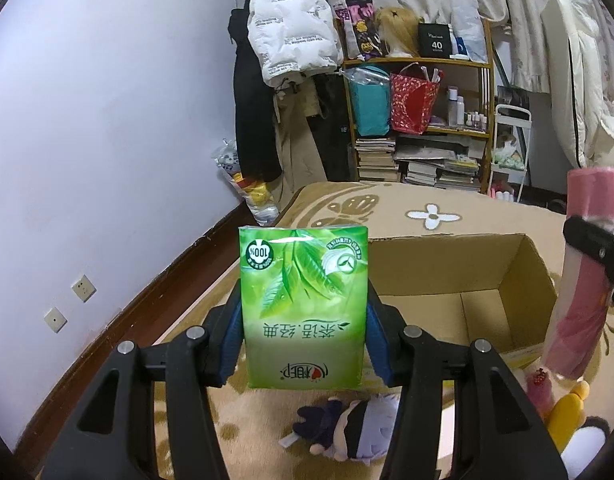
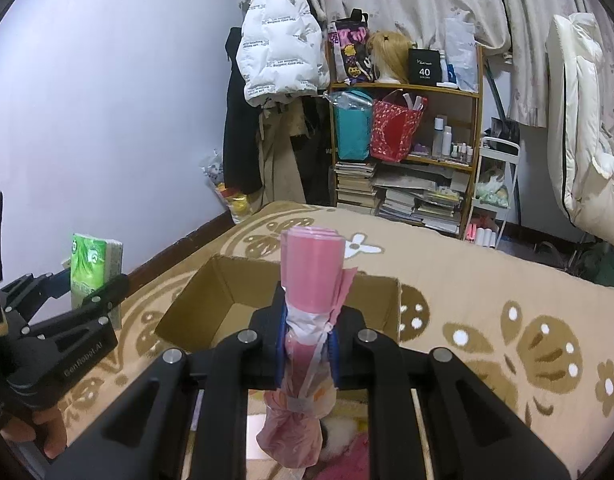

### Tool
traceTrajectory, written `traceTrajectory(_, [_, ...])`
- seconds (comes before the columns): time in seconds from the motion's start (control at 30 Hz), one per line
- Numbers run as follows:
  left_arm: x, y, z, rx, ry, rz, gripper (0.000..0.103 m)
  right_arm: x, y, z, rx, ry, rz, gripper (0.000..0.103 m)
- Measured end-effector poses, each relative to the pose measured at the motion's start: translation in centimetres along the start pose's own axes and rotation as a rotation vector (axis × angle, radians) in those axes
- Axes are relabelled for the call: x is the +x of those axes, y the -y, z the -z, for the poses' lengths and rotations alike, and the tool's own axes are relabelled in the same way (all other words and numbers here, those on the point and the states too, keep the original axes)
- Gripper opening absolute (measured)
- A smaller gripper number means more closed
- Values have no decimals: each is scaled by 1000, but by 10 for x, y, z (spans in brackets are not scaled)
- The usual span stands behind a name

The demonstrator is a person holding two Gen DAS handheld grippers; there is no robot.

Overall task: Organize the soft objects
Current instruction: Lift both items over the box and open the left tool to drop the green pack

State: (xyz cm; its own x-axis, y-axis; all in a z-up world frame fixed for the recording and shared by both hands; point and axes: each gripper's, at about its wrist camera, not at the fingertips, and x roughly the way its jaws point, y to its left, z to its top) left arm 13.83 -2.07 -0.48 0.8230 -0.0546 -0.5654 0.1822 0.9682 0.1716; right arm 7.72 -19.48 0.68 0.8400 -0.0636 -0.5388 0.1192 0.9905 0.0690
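Left gripper (image 1: 305, 312): fingers (image 1: 232, 330) part way open, pinching a green tissue pack (image 1: 303, 308) from both sides. Blue pads pressed flat on the pack's two edges. Pack upright between the fingers, sticking up past the tips, print upside down. Also seen from the right wrist, off to the left (image 2: 93, 280), held up above the rug (image 2: 487, 304), with a hand (image 2: 39, 428) under the tool.

Right gripper (image 2: 309, 344): fingers (image 2: 281, 340) pressed close together, squeezing a pink roll (image 2: 311, 276) in a thin bag. Grip low on the roll, at the white band. Top of the roll standing up past the tips, knotted bag end hanging down below them. From the left wrist, same roll at the far right (image 1: 587, 264), with a black finger across it.

Open box (image 1: 467, 292) just beyond both sets of fingers, down on the rug, nothing seen inside. Box past the roll in the right view too (image 2: 235, 296).

Below the left fingers, a small doll (image 1: 351, 428) flat on the rug. Yellow plush (image 1: 567, 412) to its right, near the roll's lower end.
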Motion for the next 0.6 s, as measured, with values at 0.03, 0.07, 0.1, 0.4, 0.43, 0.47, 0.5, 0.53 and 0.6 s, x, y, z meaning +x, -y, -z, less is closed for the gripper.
traceTrajectory(0.03, [3, 1, -2, 2, 1, 2, 51, 2, 1, -2, 0, 1, 1, 17])
traceTrajectory(0.07, [6, 2, -3, 3, 0, 4, 51, 3, 3, -5, -1, 2, 6, 17])
traceTrajectory(0.1, [8, 2, -4, 2, 1, 6, 51, 5, 4, -8, -3, 2, 9, 17])
traceTrajectory(0.4, [33, 13, -14, 23, -16, 37, 51, 29, 19, -25, -1, -1, 27, 17])
traceTrajectory(0.43, [34, 16, -15, 30, -18, 37, 51, 31, 20, -24, 0, -3, 28, 17])
traceTrajectory(0.47, [37, 19, -15, 40, -22, 39, 51, 35, 21, -25, 1, -6, 29, 17])
traceTrajectory(0.5, [39, 21, -16, 45, -25, 41, 51, 38, 23, -25, 1, -11, 30, 17])
traceTrajectory(0.53, [41, 24, -16, 49, -29, 45, 51, 41, 24, -25, 2, -14, 30, 17])
traceTrajectory(0.6, [45, 28, -16, 54, -41, 60, 51, 46, 26, -25, 9, -20, 27, 17])
